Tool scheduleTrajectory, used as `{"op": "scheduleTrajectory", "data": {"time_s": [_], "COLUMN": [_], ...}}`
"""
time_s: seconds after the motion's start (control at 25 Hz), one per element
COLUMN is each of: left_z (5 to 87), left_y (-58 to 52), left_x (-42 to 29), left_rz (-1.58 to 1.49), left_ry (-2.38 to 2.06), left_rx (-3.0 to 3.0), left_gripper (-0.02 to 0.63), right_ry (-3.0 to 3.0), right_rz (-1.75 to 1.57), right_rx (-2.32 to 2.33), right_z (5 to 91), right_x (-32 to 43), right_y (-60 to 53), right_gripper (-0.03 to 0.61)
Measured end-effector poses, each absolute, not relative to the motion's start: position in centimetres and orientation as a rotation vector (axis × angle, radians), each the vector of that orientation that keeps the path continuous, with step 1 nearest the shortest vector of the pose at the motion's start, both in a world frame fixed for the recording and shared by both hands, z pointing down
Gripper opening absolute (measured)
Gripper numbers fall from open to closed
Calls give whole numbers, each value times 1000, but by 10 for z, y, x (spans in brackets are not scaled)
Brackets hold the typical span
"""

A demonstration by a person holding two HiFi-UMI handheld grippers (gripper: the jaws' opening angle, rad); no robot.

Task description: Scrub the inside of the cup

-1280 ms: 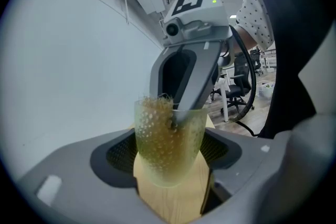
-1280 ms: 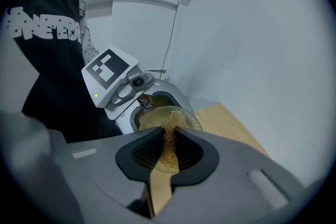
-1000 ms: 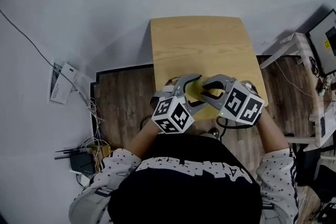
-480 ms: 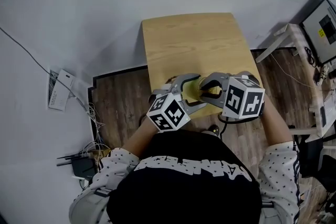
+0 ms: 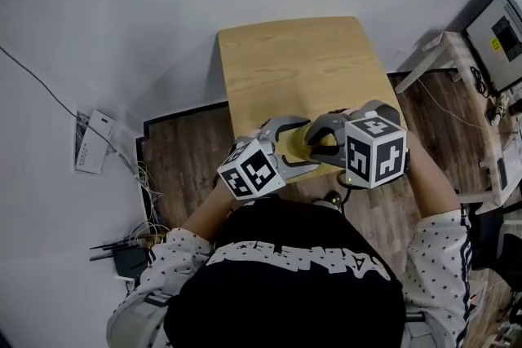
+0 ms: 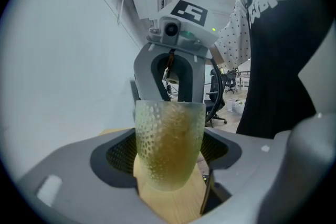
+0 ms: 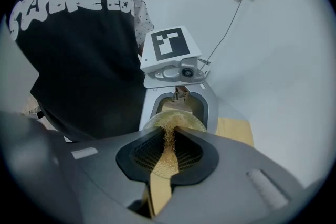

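A translucent yellowish dimpled cup (image 6: pixel 169 144) is held upright between the pads of my left gripper (image 6: pixel 168 155), above the near edge of the wooden table (image 5: pixel 302 69). In the head view the cup (image 5: pixel 295 139) shows between the two grippers. My right gripper (image 7: pixel 170 136) is shut on a golden mesh scrubber (image 7: pixel 169 140), and the scrubber reaches into the cup's mouth (image 7: pixel 195 122). Seen from the left gripper view, the right gripper (image 6: pixel 176 68) stands over the cup from behind. The cup's inside is mostly hidden.
Cables and a dark box (image 5: pixel 122 253) lie on the floor at left, near a white box (image 5: pixel 94 134). A white stand (image 5: pixel 444 53) and a monitor (image 5: pixel 497 33) are at right. The person's torso is close behind both grippers.
Both grippers stay together at the table's near edge. The right gripper's cube has turned and tipped up a little; the left gripper has shifted slightly left. Both grips are unchanged.
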State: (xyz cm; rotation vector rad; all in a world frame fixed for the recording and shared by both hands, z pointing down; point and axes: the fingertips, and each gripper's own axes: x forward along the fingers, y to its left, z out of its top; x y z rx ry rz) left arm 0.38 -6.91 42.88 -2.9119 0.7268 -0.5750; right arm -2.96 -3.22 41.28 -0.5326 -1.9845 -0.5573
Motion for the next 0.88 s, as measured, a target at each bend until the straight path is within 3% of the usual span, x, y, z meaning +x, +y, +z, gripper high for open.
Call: {"op": "scheduleTrajectory", "data": {"time_s": [0.88], "left_z": [420], "left_y": [-9], "left_x": [18], "left_rz": [-387], "left_ry": [126], "left_rx": [-3184], "left_gripper": [365], "right_ry": [-1700], "right_rz": [-870], "right_rx": [-964], "right_z": [408], "right_x": [-10], "right_y": [23], "right_gripper": [57]}}
